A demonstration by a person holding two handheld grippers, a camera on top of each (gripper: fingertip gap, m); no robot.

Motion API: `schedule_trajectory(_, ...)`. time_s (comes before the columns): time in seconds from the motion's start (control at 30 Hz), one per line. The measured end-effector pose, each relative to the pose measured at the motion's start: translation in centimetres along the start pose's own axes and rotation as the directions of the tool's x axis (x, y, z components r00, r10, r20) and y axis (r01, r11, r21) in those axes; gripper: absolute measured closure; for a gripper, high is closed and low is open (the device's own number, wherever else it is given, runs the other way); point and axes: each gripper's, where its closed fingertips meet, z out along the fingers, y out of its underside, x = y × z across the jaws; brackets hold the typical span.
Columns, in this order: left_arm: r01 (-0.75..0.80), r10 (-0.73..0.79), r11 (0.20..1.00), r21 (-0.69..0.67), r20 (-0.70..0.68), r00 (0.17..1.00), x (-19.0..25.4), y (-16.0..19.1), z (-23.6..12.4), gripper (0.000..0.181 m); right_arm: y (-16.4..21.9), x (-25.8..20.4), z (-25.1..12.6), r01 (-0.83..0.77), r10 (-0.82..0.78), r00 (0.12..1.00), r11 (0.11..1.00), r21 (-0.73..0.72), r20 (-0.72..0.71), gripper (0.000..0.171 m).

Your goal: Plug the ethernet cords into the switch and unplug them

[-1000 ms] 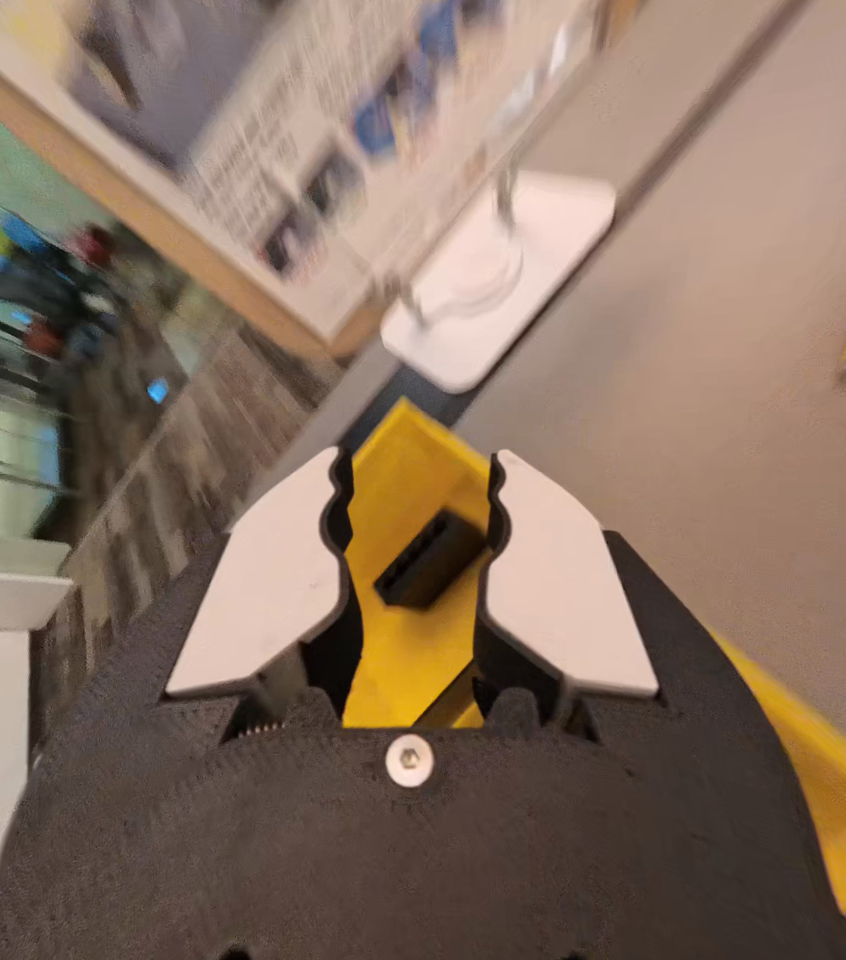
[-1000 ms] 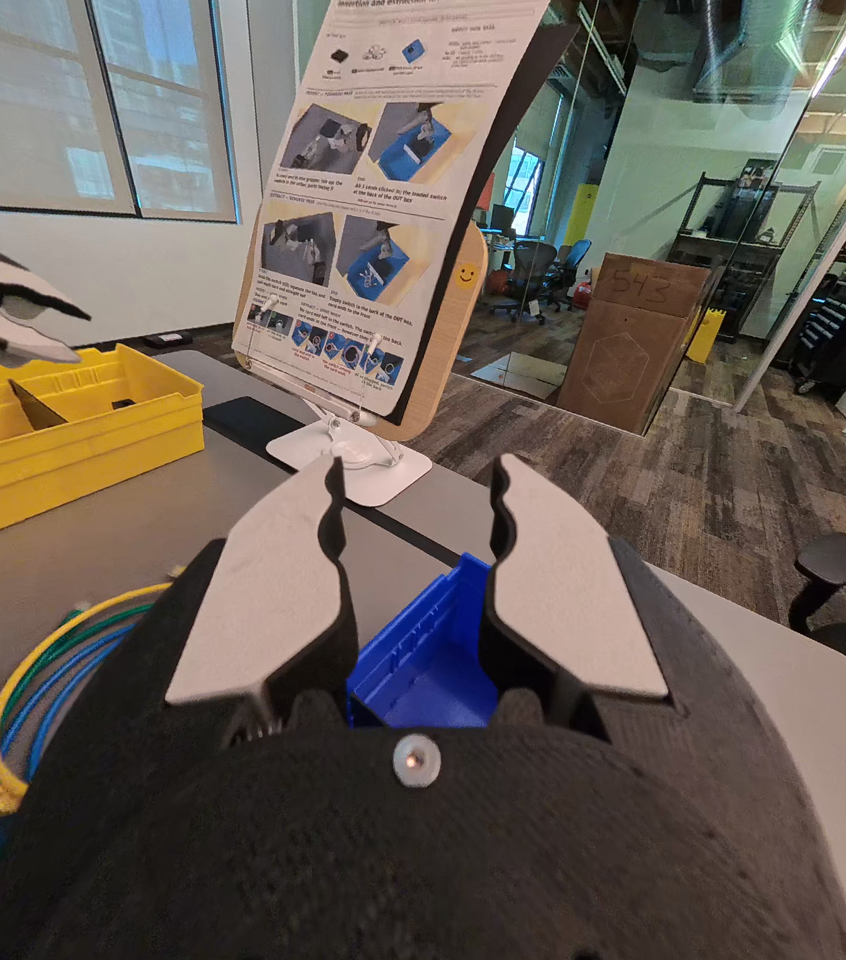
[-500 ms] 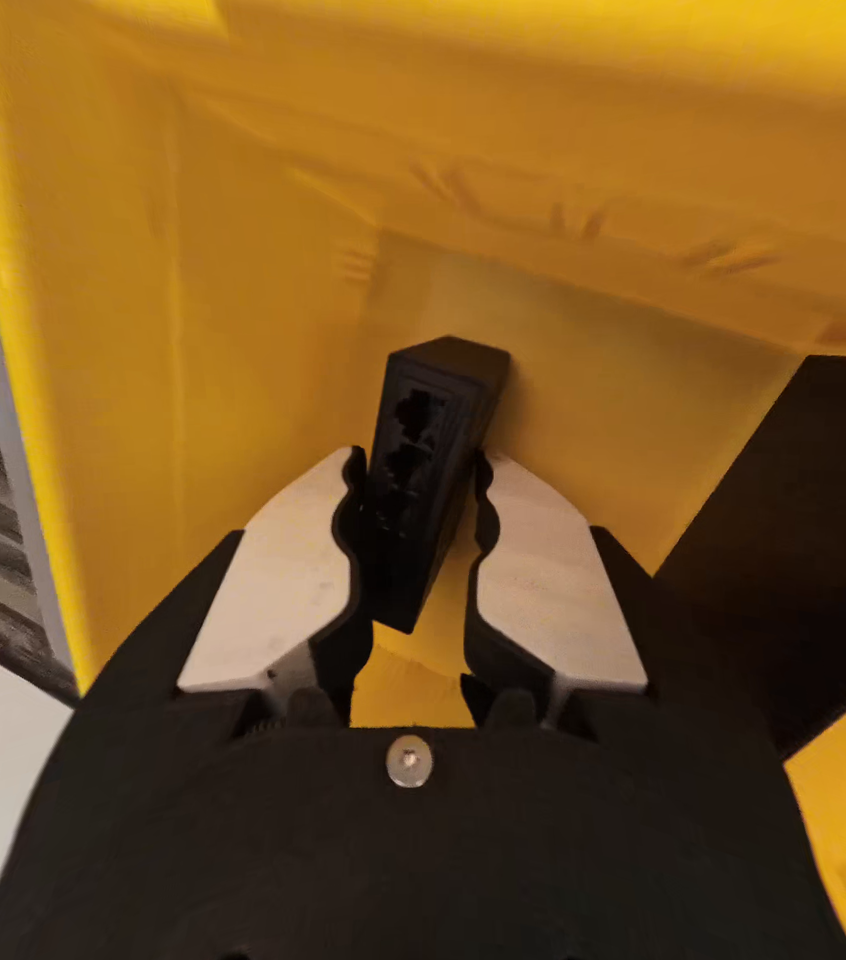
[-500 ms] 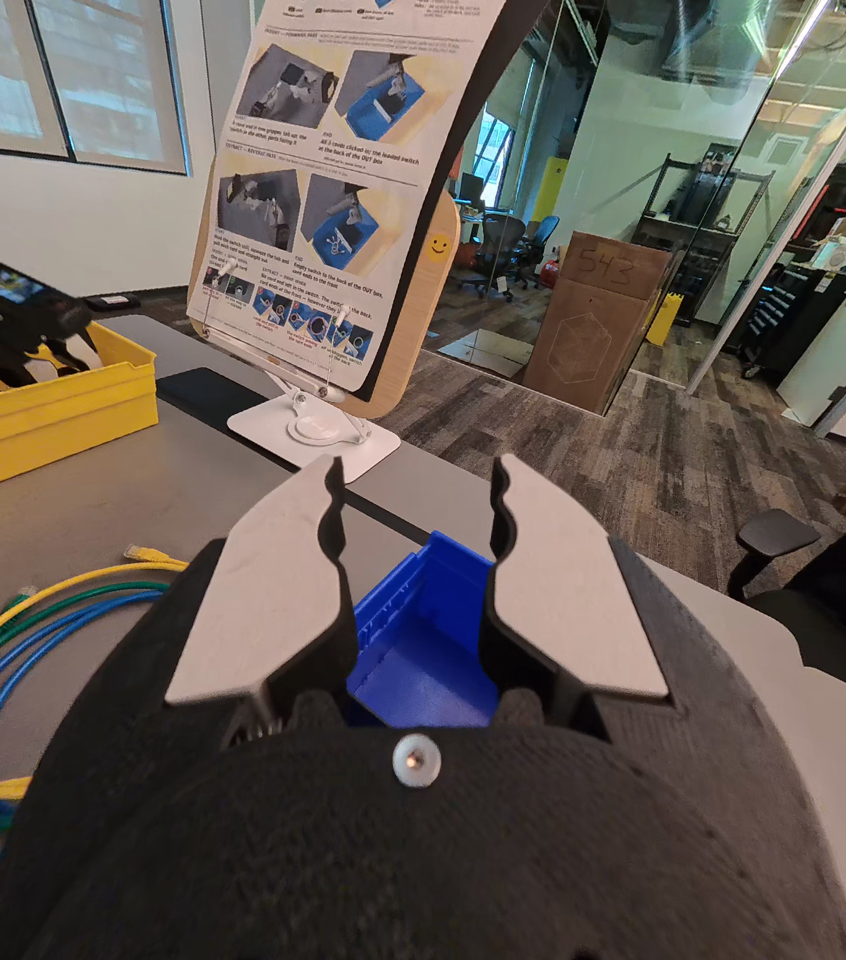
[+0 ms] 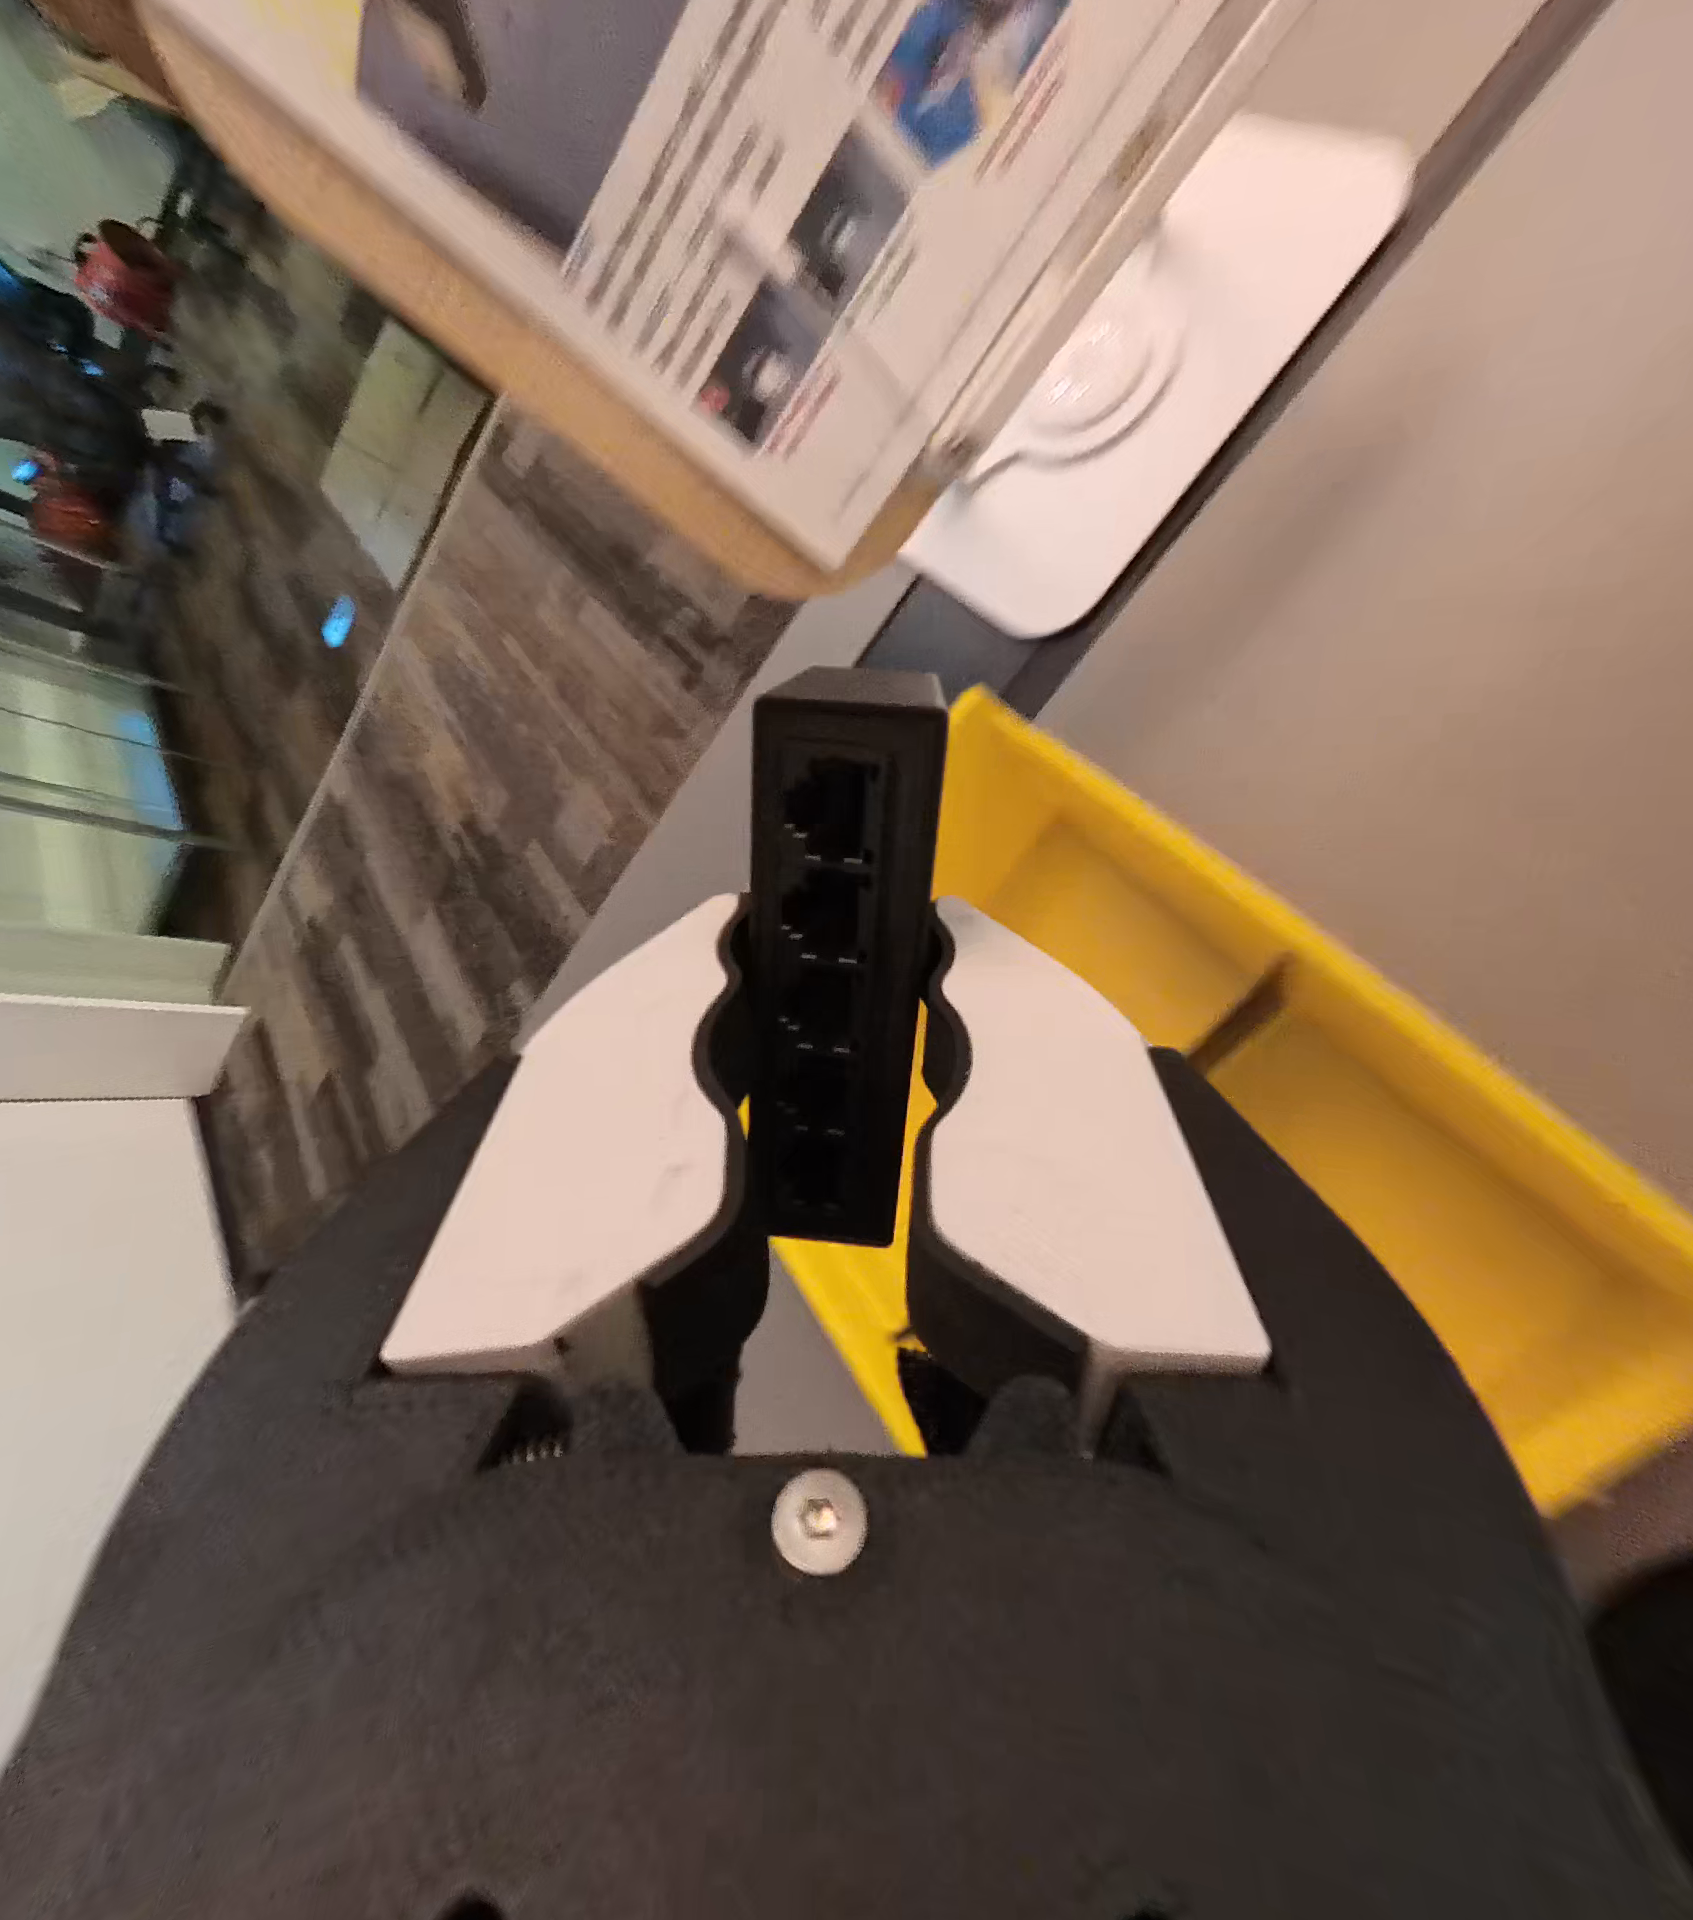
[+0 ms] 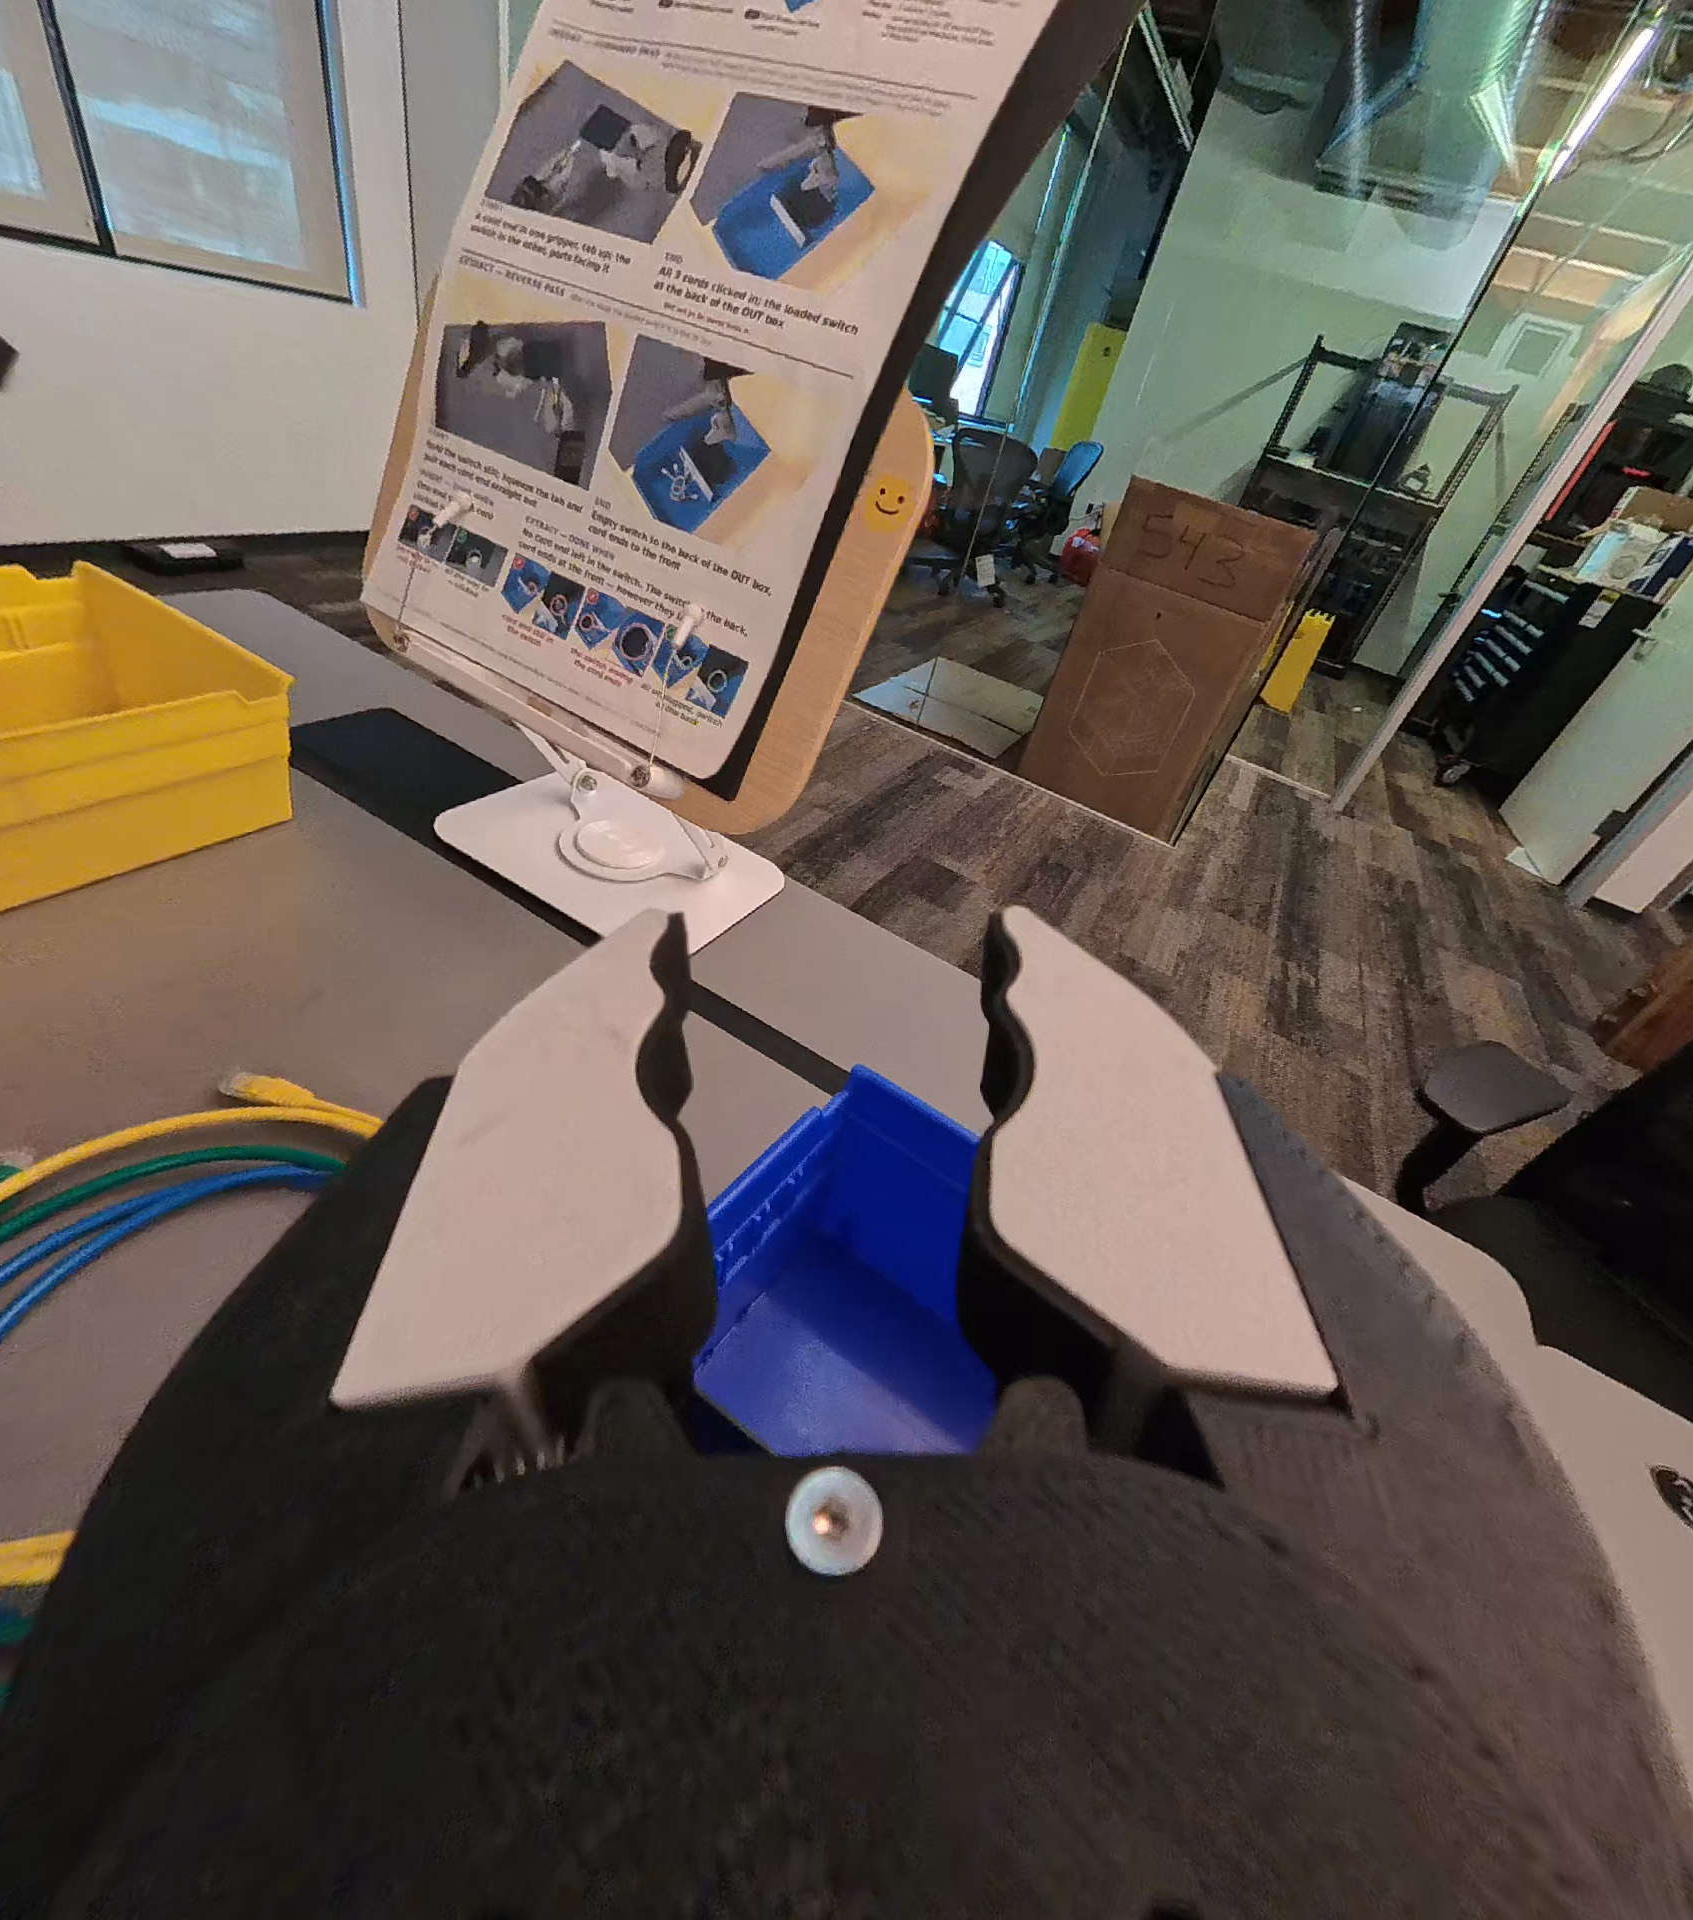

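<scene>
left gripper (image 5: 837, 925) pinches the black switch (image 5: 837, 987) mid-body, ports facing camera, above the yellow bin (image 5: 1341, 1122); looks light, rigid, smooth plastic; right gripper (image 6: 834, 977) spread, empty; cords (image 6: 94, 1195) lie near-left; grab them at the plug

A white printed instruction sheet (image 6: 634, 416) on a rounded wooden board (image 6: 863, 623) carries legible headings and captions. A brown cardboard box (image 6: 1164, 665) bears handwritten digits. A yellow smiley sticker (image 6: 887, 502) sits on the board's edge.
</scene>
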Motion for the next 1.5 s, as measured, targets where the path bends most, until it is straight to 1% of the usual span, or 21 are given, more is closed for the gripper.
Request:
schedule_trajectory(0.07, 0.025, -0.024, 1.0, 0.009, -0.085, 0.996, 3.8, -2.3, -1.0, 0.154, -0.2, -0.1, -0.2, 0.006, -0.006, 1.0, 1.0, 0.007, 0.0, 0.116)
schedule_trajectory(0.13, 0.007, -0.005, 1.0, 0.01, -0.168, 0.986, 8.2, -4.0, -0.7, 0.154, -0.3, 0.0, -0.4, -0.002, 0.001, 1.0, 1.0, 0.017, 0.005, 0.116)
schedule_trajectory(0.2, -0.054, 0.055, 0.998, 0.011, -0.224, 0.973, 12.2, -5.1, 0.8, 0.154, -0.2, 0.2, -0.6, -0.006, 0.007, 1.0, 1.0, 0.02, -0.002, 0.116)
schedule_trajectory(0.3, -0.137, 0.128, 0.99, -0.014, -0.278, 0.952, 16.7, -6.0, 3.8, 0.154, 0.4, 1.0, -0.9, -0.002, 0.002, 0.999, 1.0, -0.006, -0.033, 0.116)
schedule_trajectory(0.43, -0.201, 0.155, 0.974, -0.105, -0.34, 0.928, 19.9, -4.9, 7.9, 0.154, -0.1, 0.9, -1.2, -0.024, 0.024, 1.0, 0.999, 0.025, -0.014, 0.116)
schedule_trajectory(0.53, -0.208, 0.13, 0.959, -0.19, -0.356, 0.925, 20.7, -3.3, 10.2, 0.154, -0.5, 0.5, -1.2, -0.025, 0.025, 1.0, 0.999, 0.042, 0.004, 0.116)
schedule_trajectory(0.63, -0.218, 0.115, 0.944, -0.246, -0.374, 0.92, 21.6, -2.0, 11.5, 0.154, -0.6, 0.2, -1.1, -0.015, 0.014, 1.0, 0.999, 0.041, 0.013, 0.116)
schedule_trajectory(0.87, -0.31, 0.201, 0.892, -0.329, -0.327, 0.924, 21.6, 0.2, 13.9, 0.154, -0.1, 0.7, -1.1, -0.006, 0.006, 1.0, 1.0, 0.02, -0.008, 0.116)
schedule_trajectory(1.0, -0.3, 0.152, 0.881, -0.367, -0.38, 0.912, 22.5, 1.3, 14.2, 0.154, -0.3, 1.1, -1.5, -0.031, 0.031, 0.999, 0.999, 0.042, -0.007, 0.116)
schedule_trajectory(1.27, -0.295, 0.115, 0.865, -0.405, -0.412, 0.904, 22.1, 2.8, 14.6, 0.154, 0.1, 1.4, -1.4, -0.045, 0.045, 0.999, 0.998, 0.038, -0.004, 0.116)
schedule_trajectory(1.4, -0.276, 0.087, 0.873, -0.402, -0.427, 0.9, 21.8, 3.2, 14.5, 0.153, 0.3, 1.3, -1.3, -0.042, 0.042, 0.999, 0.999, 0.026, 0.0, 0.116)
schedule_trajectory(1.47, -0.256, 0.073, 0.882, -0.395, -0.423, 0.903, 21.7, 3.0, 14.4, 0.138, 0.3, 1.3, -1.3, -0.04, 0.04, 0.999, 0.999, 0.028, -0.001, 0.116)
schedule_trajectory(1.5, -0.246, 0.063, 0.887, -0.39, -0.426, 0.903, 21.7, 2.8, 14.3, 0.141, 0.2, 1.3, -1.4, -0.042, 0.042, 0.999, 0.999, 0.031, -0.001, 0.116)
